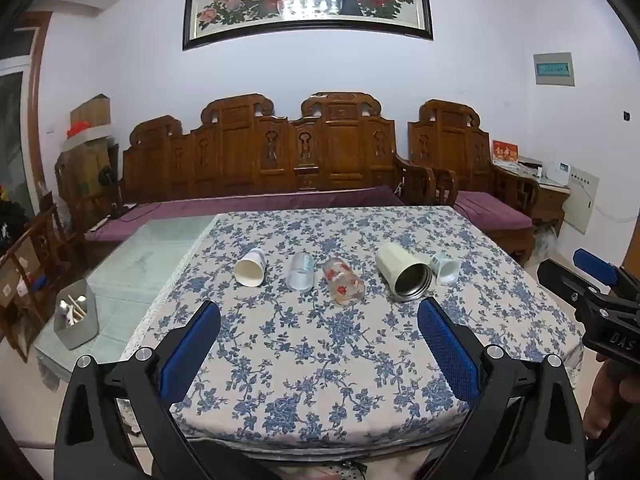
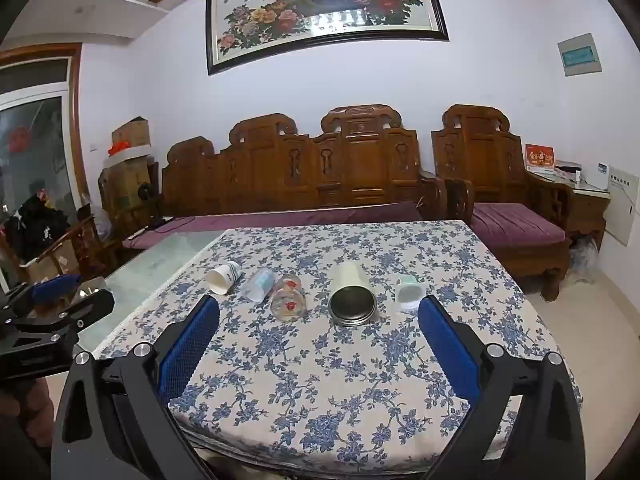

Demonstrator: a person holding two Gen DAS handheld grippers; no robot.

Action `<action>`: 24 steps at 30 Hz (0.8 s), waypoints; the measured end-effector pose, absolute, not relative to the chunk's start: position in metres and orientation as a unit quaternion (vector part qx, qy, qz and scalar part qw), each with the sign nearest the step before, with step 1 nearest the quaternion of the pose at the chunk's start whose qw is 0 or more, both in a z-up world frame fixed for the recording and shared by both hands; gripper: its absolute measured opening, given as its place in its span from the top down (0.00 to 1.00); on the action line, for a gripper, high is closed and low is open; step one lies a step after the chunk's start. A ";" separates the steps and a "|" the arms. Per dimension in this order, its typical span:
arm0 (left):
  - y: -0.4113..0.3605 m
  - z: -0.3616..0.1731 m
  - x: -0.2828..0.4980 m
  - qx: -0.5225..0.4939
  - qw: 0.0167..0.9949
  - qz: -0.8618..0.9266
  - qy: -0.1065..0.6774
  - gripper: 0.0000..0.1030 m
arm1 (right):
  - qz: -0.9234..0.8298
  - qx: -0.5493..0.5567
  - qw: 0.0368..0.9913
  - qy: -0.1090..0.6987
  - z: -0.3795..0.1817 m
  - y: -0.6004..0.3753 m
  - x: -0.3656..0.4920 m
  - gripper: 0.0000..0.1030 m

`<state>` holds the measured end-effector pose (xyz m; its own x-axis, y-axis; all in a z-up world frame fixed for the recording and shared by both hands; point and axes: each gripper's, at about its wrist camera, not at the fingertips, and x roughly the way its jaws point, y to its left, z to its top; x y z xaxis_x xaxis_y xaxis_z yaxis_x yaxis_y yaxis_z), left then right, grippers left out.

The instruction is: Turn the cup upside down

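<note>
Five cups are lying on their sides in a row on the tablecloth, all well ahead of both pairs of jaws: a paper cup, a clear cup, a glass, a cream tumbler and a small white cup. The task sentence is not saying which cup is meant.

The left gripper is hovering above the near part of the cloth with its jaws wide apart and holding nothing; the glass is lying straight ahead between them, the tumbler just beyond the right-hand jaw. The right gripper is likewise hovering spread and empty, with the tumbler ahead between its jaws and the small white cup just beyond the right-hand one.

To do the reach well, I judge each gripper should be coming in level and closing across a cup's side wall near mid-length, not at the rim, so the cup is not rolling away. The glass and clear cup are probably slippery, so a gentle, centred squeeze is wise before tipping mouth-down.

Both grippers are pointing forward, angled slightly down toward the row.
</note>
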<state>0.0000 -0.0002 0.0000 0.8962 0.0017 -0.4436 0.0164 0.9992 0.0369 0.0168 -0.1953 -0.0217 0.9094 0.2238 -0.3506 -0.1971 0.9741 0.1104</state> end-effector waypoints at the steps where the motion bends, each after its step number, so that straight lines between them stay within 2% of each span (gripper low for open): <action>1: 0.000 0.000 0.000 0.019 0.973 -0.004 0.228 0.08 | 0.108 0.036 0.976 0.184 -0.022 -0.195 0.017 0.03; 24: 0.002 0.013 -0.003 0.009 0.976 -0.008 0.217 0.08 | 0.108 0.034 0.977 0.182 -0.021 -0.194 0.017 0.03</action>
